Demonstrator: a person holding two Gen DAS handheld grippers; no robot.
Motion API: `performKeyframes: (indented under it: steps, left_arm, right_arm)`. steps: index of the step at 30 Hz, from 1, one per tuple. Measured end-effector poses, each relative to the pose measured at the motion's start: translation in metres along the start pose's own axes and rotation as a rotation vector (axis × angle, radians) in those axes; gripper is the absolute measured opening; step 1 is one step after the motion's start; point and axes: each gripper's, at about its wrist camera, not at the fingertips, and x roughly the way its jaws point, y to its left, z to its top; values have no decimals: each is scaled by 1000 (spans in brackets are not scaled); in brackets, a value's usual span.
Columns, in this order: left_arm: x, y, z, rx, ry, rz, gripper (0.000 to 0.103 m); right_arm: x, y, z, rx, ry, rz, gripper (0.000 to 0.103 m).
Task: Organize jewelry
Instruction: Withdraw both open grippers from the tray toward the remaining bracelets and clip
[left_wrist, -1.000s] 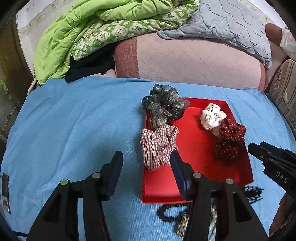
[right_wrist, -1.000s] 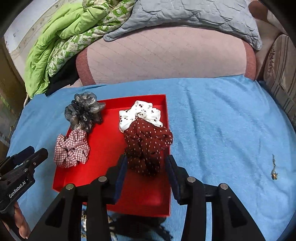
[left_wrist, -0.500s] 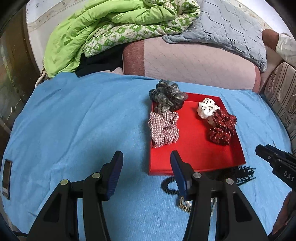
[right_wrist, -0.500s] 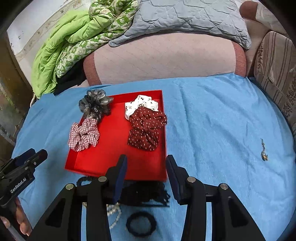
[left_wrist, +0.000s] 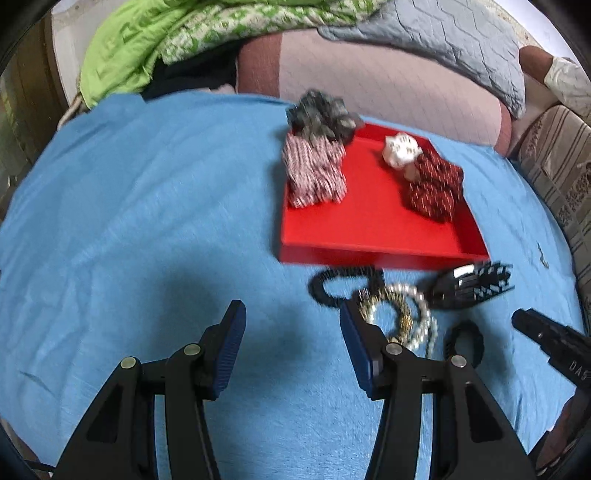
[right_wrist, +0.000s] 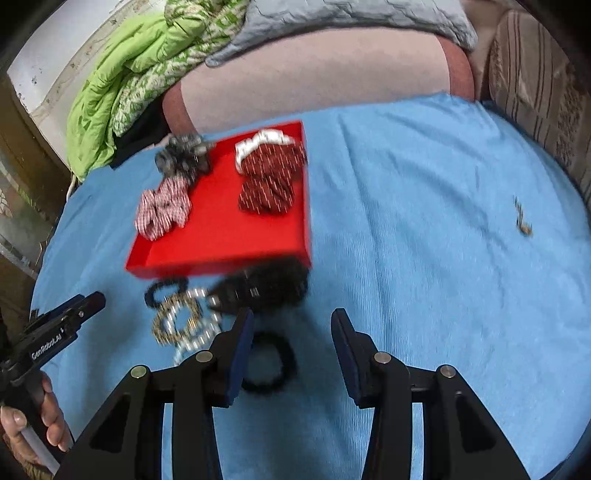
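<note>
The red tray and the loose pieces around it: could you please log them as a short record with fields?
surface: blue cloth
tray: red, on the cloth
in tray: grey scrunchie, plaid scrunchie, white scrunchie, dark red scrunchie
on cloth before tray: black hair ties, bead strands, black claw clip
far right on cloth: small trinket
left gripper: open, empty
right gripper: open, empty

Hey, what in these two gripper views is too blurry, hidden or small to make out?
- Small object on the blue cloth, right wrist view: too small and blurred to identify.
- Black hair claw, right wrist view: motion blur smears it.
- Beaded necklaces, left wrist view: partly hidden behind the left gripper.
</note>
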Motion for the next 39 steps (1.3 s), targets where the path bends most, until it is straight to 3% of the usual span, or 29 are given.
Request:
performKeyframes:
  steps: [11, 16, 31, 34, 36, 39]
  left_arm:
    - [32, -13, -15, 22, 42, -45, 51]
    - [43, -15, -20, 32, 60, -54, 44]
    - [48, -24, -23, 34, 30, -81, 44]
    - [48, -29, -25, 52, 34, -96, 27]
    - [49, -34, -26, 62, 45, -115, 0]
    - [49, -38, -29, 75, 44, -102, 0]
  right_arm:
    - [24, -9, -31, 15, 27, 17, 47]
    - [33, -2, -34, -11, 28, 1, 47]
    - [41, 10, -45, -71, -14, -81, 47]
    - [41, 11, -46, -74, -22, -88, 44]
    - [41, 11, -46, -78, -24, -101, 39]
    - [41, 14, -48, -97, -35, -129, 29]
